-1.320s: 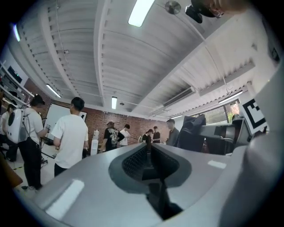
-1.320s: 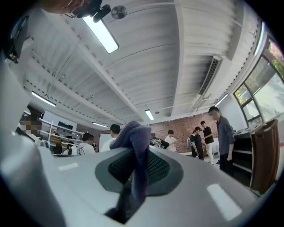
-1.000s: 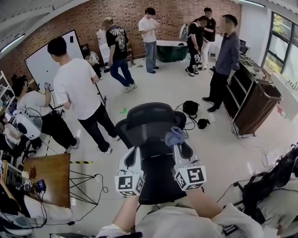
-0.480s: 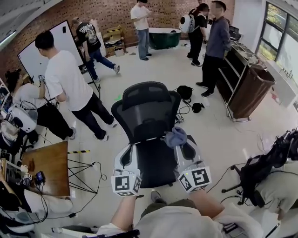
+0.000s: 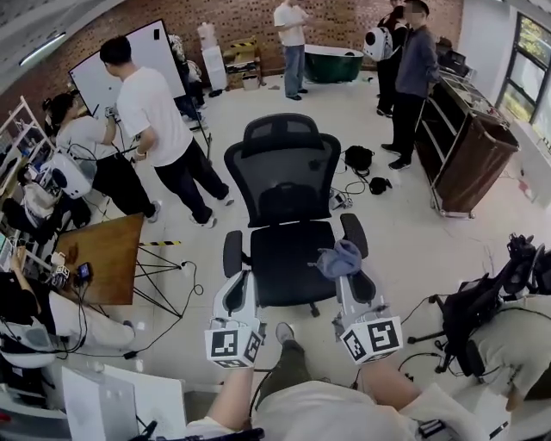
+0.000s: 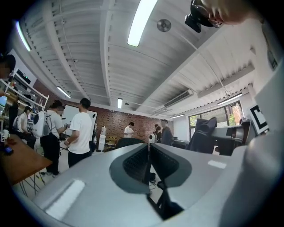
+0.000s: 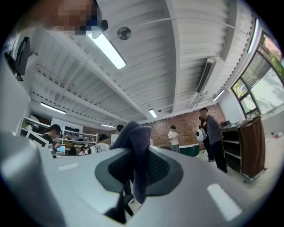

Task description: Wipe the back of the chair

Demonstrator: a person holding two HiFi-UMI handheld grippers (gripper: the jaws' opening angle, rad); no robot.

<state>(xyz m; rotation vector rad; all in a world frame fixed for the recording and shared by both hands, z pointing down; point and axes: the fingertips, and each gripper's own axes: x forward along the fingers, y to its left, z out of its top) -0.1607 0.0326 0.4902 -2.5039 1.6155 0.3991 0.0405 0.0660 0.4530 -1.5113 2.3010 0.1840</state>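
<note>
A red brick wall [image 5: 241,21] runs along 12 o'clock, with a whiteboard [image 5: 129,65] at 10 and a green tub [image 5: 331,65] against it at 1. The floor [image 5: 422,250] is pale and glossy, with loose cables [image 5: 353,185] near the middle and a strip of black-and-yellow tape [image 5: 159,244] at 9. A wooden table [image 5: 103,258] stands at 8 and a shelf [image 5: 17,142] at 9. A brown cart [image 5: 473,159] sits at 2, near windows [image 5: 529,69]. The ceiling [image 6: 80,57] is white and ribbed, lit by tube lamps [image 6: 140,22]. A person in a white shirt [image 5: 151,112] stands at 10, and others gather by the wall.
</note>
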